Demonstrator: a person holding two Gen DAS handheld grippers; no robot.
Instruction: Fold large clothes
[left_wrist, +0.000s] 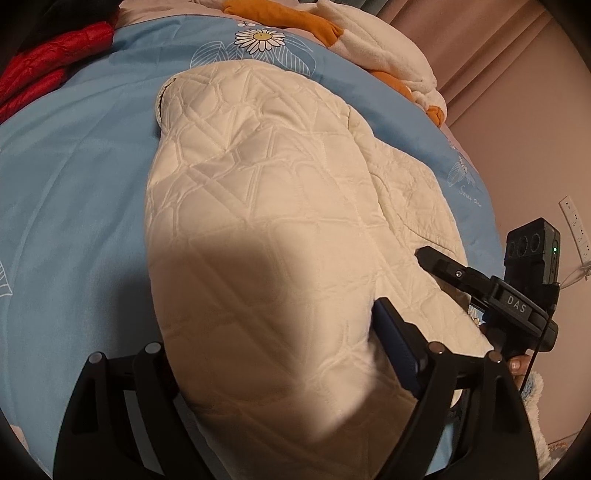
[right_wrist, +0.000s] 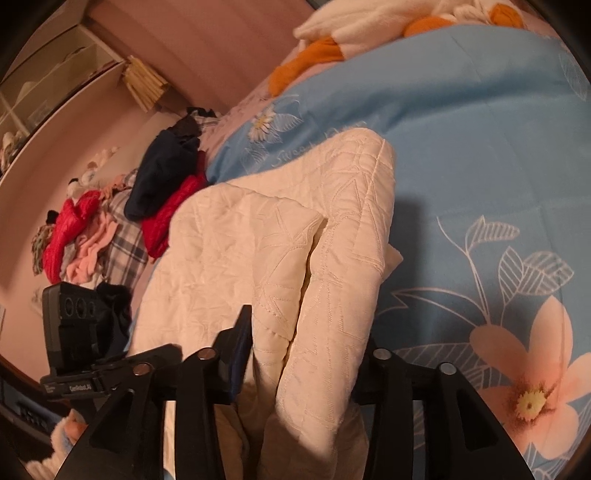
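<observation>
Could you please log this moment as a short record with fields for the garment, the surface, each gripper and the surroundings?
garment: cream quilted jacket, partly folded, lying on the bed
surface: blue floral bedspread
left gripper: fabric between its fingers, near hem
right gripper: fabric bunched between its fingers
behind garment: red puffer; white and orange blanket
off the bed: pile of clothes
</observation>
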